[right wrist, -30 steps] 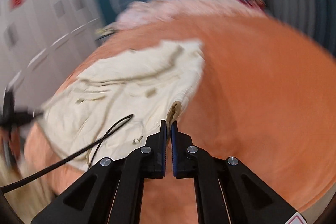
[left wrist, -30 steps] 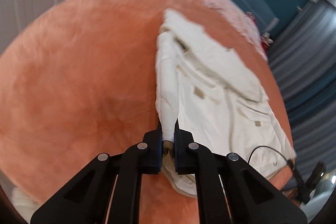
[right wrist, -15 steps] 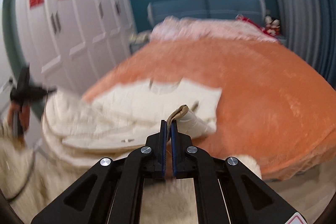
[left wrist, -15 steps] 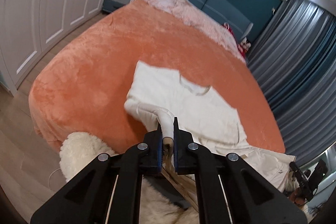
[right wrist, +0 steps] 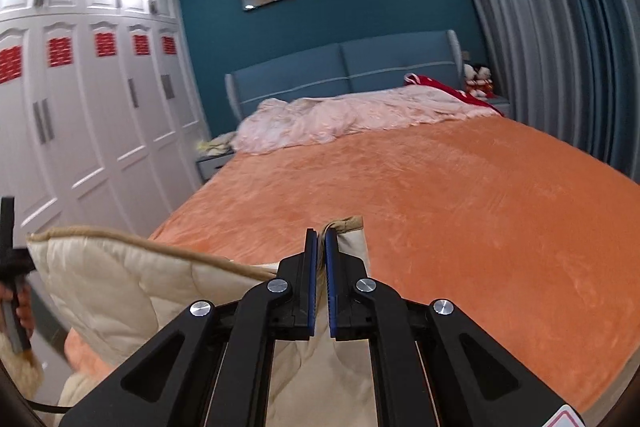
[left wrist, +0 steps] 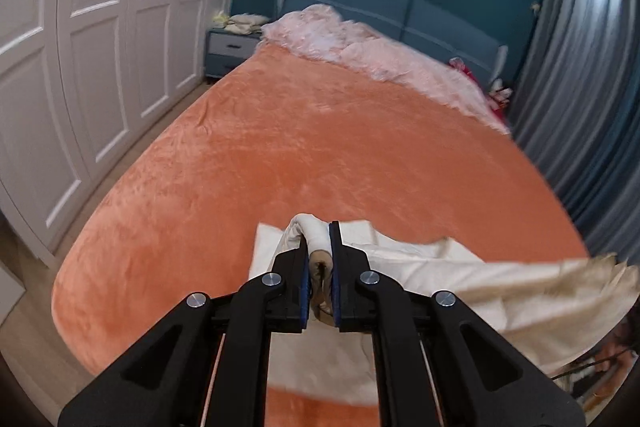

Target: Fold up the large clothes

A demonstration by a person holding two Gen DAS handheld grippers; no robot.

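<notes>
2 hand-held grippers [left wrist: 320, 259] [right wrist: 320, 259] clamp cream jacket [left wrist: 500, 291] [right wrist: 120, 287] above orange bed [left wrist: 320, 147].

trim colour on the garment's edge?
Tan, against the cream quilted garment; clearest in the right wrist view, running along the top edge.

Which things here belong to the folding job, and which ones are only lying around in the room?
Part of the job:
- cream padded garment, lifted above the bed
- left claw, shut on a bunched edge of it
- right claw, shut on another edge
- orange bedspread, the folding surface

Just lying about:
- pink quilt
- bedside cabinet
- plush toys
</notes>
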